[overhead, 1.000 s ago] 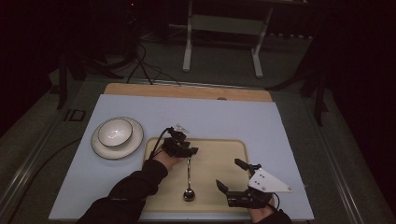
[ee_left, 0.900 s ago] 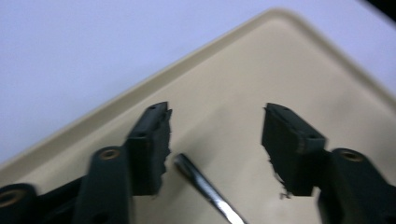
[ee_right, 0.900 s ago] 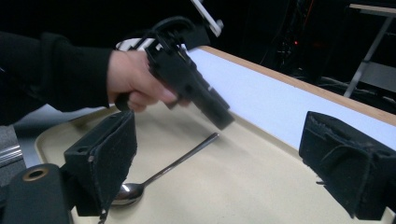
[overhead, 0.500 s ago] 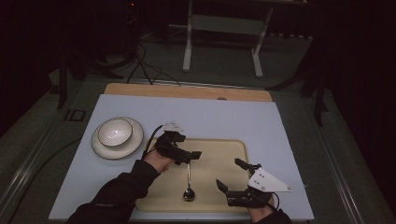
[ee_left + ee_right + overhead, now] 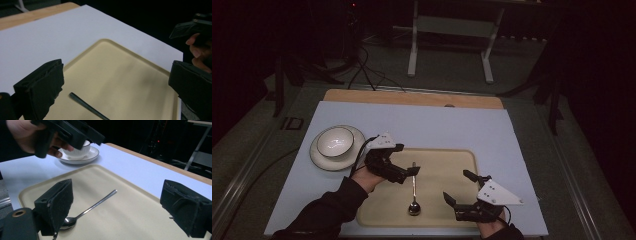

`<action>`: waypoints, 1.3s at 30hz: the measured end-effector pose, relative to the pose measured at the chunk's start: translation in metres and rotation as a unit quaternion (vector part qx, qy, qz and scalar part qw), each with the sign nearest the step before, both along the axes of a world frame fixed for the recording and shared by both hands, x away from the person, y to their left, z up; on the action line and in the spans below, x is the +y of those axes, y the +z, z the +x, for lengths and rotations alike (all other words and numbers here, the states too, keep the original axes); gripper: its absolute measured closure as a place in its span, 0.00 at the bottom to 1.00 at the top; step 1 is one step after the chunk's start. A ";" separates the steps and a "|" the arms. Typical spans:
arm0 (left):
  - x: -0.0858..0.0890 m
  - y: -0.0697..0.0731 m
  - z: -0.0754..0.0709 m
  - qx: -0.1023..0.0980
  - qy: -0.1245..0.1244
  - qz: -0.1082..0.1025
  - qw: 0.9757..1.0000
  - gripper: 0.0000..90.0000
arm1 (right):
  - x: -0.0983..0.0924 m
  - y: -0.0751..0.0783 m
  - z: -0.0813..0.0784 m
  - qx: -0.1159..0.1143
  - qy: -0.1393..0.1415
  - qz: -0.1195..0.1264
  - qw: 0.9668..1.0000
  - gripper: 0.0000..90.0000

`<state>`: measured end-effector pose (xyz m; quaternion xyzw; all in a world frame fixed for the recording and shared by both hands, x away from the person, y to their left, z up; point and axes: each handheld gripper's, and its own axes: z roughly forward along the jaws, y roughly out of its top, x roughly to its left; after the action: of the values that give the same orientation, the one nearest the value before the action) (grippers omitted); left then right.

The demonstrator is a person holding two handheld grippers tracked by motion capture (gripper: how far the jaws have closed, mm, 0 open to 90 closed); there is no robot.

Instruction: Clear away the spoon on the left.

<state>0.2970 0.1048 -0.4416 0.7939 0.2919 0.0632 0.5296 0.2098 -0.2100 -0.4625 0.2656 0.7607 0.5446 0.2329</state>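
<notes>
The slim silver metal spoon (image 5: 413,192) lies at lower centre on the beige plastic tray (image 5: 452,162), both the left gripper (image 5: 404,172) and right gripper (image 5: 459,190) wide open, empty; its thin handle could slip from a careless pinch.

A glossy metal spoon (image 5: 88,208) lies on a smooth matt beige plastic tray (image 5: 140,217); the bowl (image 5: 335,140) looks glazed ceramic.

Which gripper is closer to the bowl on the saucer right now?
Left. The left gripper is at the tray's upper left, just right of the bowl. The right gripper sits at the tray's lower right, across the spoon from it.
</notes>
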 end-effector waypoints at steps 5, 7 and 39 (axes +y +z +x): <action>0.012 0.009 -0.011 -0.015 0.002 0.002 1.000 0.01 | 0.000 0.000 0.000 0.001 0.001 0.000 1.000 0.13; 0.017 0.012 -0.017 -0.018 0.001 0.002 1.000 0.01 | 0.000 0.000 0.000 0.002 0.002 0.001 1.000 0.13; 0.062 -0.010 -0.062 -0.032 0.021 0.050 0.998 0.01 | 0.000 0.000 0.000 0.000 -0.001 -0.005 1.000 0.13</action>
<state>0.2353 0.1666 -0.4520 0.8107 0.2880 0.1138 0.4969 0.2097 -0.2095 -0.4630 0.2657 0.7628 0.5407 0.2347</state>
